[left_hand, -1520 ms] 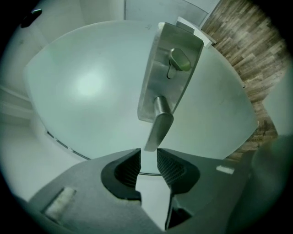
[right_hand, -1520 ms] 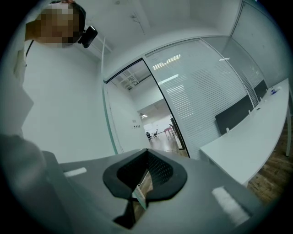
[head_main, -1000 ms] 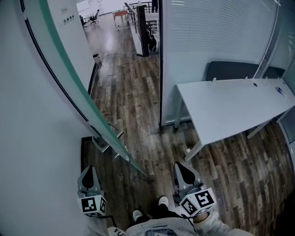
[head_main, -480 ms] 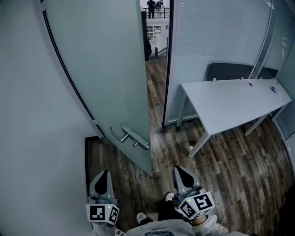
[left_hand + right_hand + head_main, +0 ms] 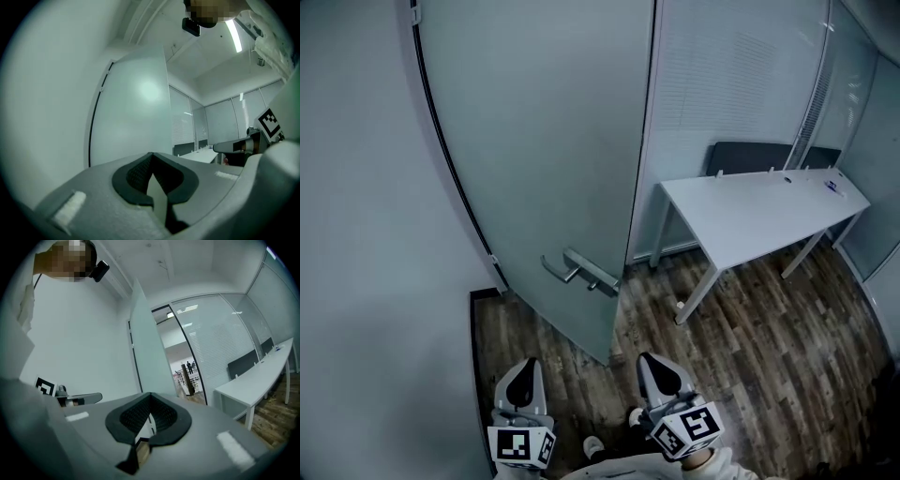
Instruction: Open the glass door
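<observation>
Frosted glass door (image 5: 544, 141) stands ajar, swung in toward the person, with its bar handle (image 5: 581, 272) near the free edge and its bottom corner over the wood floor (image 5: 750, 356); the right gripper view shows a gap beside the door's edge with a corridor beyond. Left tool (image 5: 523, 367) sits low in front of the door leaf, jaws closed on nothing. Right tool (image 5: 652, 361) sits just right of the door's bottom corner, jaws also closed and empty, both tools apart from the handle; white surface (image 5: 759, 211) stands right of the door.
</observation>
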Demonstrator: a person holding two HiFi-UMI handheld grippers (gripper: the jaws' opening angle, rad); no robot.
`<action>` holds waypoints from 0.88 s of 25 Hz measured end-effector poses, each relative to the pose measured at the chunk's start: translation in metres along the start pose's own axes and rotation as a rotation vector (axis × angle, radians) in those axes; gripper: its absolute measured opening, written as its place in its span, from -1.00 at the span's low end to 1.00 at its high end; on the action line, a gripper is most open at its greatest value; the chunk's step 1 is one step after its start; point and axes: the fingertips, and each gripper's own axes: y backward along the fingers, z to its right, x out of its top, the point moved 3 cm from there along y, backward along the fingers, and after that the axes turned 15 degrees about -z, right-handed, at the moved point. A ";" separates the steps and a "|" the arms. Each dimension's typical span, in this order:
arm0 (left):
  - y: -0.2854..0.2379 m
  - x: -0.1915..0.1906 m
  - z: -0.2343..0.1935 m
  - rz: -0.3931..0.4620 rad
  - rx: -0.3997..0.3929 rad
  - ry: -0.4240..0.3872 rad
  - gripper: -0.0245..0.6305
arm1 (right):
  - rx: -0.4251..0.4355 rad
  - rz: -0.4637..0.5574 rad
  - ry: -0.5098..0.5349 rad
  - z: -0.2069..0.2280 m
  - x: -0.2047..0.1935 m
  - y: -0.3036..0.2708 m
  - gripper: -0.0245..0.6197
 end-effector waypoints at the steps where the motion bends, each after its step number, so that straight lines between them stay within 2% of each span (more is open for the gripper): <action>1: 0.002 0.000 0.000 -0.003 -0.002 0.004 -0.92 | -0.004 -0.001 0.004 -0.002 0.000 0.002 -0.91; 8: 0.011 0.007 0.008 -0.005 -0.002 -0.005 -0.92 | -0.017 -0.024 0.018 -0.005 0.002 0.014 -0.91; 14: 0.010 0.015 0.013 -0.006 0.015 -0.052 -0.92 | 0.003 -0.024 0.023 -0.007 0.004 0.016 -0.91; 22: 0.009 0.016 0.016 -0.008 0.026 -0.072 -0.92 | 0.008 -0.007 0.028 -0.005 0.006 0.016 -0.91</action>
